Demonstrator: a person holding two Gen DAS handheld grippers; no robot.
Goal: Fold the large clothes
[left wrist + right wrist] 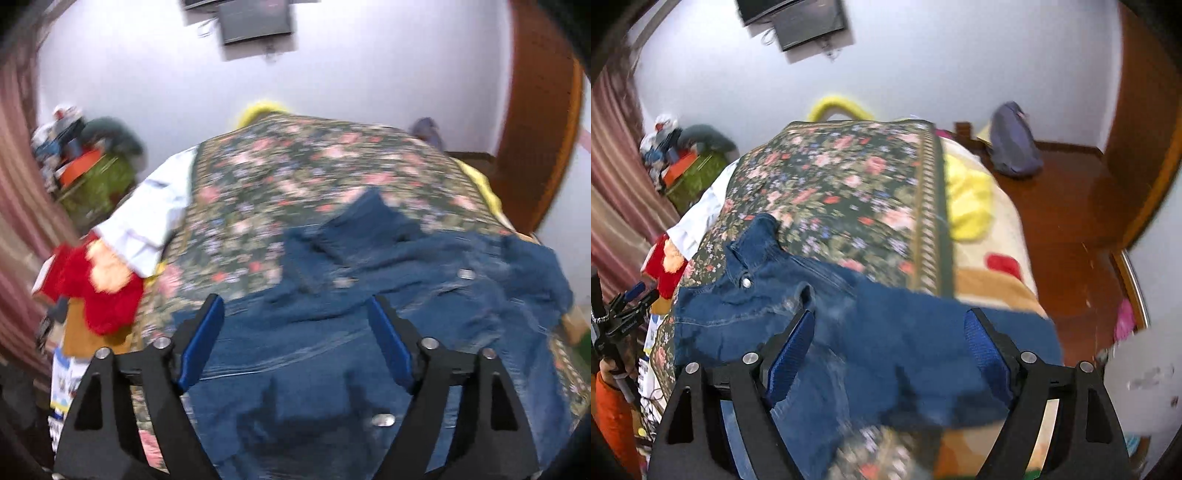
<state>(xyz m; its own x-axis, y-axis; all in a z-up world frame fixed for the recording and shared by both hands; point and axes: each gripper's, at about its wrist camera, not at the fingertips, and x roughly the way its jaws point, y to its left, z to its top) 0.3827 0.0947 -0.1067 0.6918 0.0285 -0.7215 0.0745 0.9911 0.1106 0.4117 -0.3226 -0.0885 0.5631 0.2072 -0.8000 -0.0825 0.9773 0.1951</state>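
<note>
Holding our left gripper [295,317] over the bed, we see its jaws spread wide, blue pads [201,339] clear of the cloth, nothing pinched between them. Our right gripper [890,328] stands the same way: jaws wide apart, pads [792,349] bare, gripping nothing.

Below both lies the denim garment [369,295], spread across the lower half of each frame on the floral cover [295,166]. In the right view the denim [849,314] runs from left of centre to the right, its collar and a metal button [746,283] at the left, one corner hanging over the cover's patterned border. The picture is blurred, so we cannot tell how the layers are folded.

Beside the cover on the left edge of the bed we see a white garment [147,214] and a red one [99,291]. On the right of the right view lies a cream blanket [990,236] with yellow and red patches, then wooden floor [1071,206] with a grey-blue bag [1012,144] on it.

As for containers: at the upper left stands a green box or basket [698,177], piled with an orange item [679,164] and other things too blurred to name. A dark screen [809,22] hangs on the wall at the top.
</note>
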